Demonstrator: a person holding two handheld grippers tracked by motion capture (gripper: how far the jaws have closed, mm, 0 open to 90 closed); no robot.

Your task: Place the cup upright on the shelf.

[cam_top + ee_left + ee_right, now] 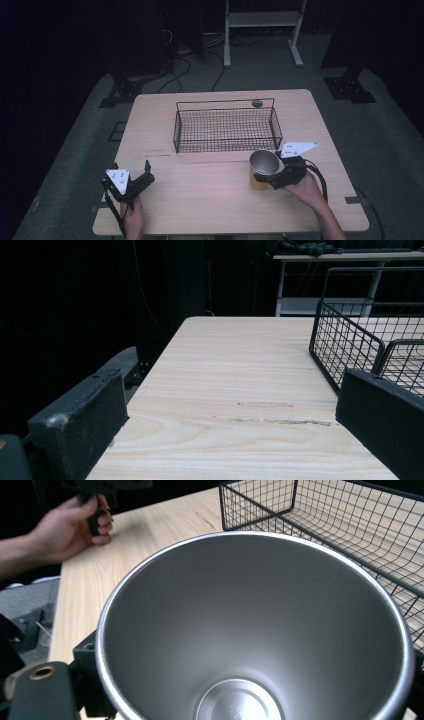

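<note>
A metal cup (263, 166) with a yellow outside and a steel inside stands upright near the right front of the wooden table (200, 200). My right gripper (268, 179) is shut on it from the right, one jaw on each side of its wall. In the right gripper view the cup's open mouth (250, 630) lies between the jaws of my right gripper (250, 702). My left gripper (142, 179) rests at the left front of the table, open with nothing between its jaws. The left gripper (230, 440) looks along bare wood.
A black wire basket (225, 148) stands on the far middle of the table, just behind the cup; its corner (345, 340) is ahead and right of the left gripper. A round grommet (257, 103) sits behind the basket. A white shelf frame (263, 20) and cables lie beyond the table.
</note>
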